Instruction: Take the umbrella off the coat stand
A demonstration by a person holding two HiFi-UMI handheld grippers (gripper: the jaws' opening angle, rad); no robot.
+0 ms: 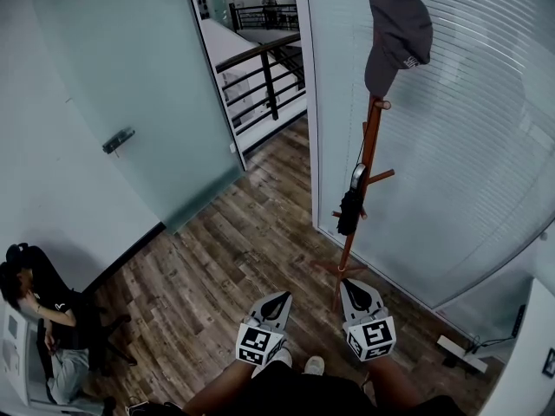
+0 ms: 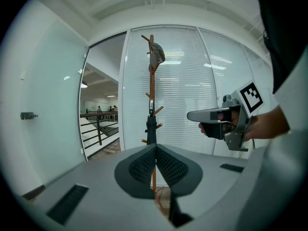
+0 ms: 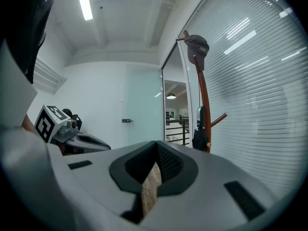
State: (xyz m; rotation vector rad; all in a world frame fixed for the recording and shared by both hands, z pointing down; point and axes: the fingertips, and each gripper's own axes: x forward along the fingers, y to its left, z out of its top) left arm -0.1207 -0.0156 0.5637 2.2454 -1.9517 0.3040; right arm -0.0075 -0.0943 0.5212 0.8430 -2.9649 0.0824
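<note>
Two large glass surfaces frame this corner: a frosted glass door [image 1: 130, 85] standing open on the left and a glass wall [image 1: 460, 163] with horizontal blinds on the right. The doorway between them gives onto a black railing [image 1: 264, 81]. Wood-plank floor [image 1: 234, 250] spreads from that doorway to the person's feet, and a seated person [image 1: 43, 306] occupies its lower-left edge.

The reddish-brown coat stand [image 1: 371, 146] rises upright just in front of the blinded wall, with its feet on the planks close to the glass. A dark grey cap [image 1: 397, 29] hangs at its top.

The umbrella [image 1: 350, 208] hangs about halfway down the pole on the doorway side. It is black, folded short and wrapped tight, with a pale grey handle at its upper end beside a peg. Open floor lies to its left and toward the person, and the glass stands close behind it.

Both grippers are held low, side by side, well apart from the stand. The left gripper [image 1: 282, 295] has its jaws pressed together on nothing. The right gripper [image 1: 351, 283] likewise has its jaw tips meeting, with nothing between them.
</note>
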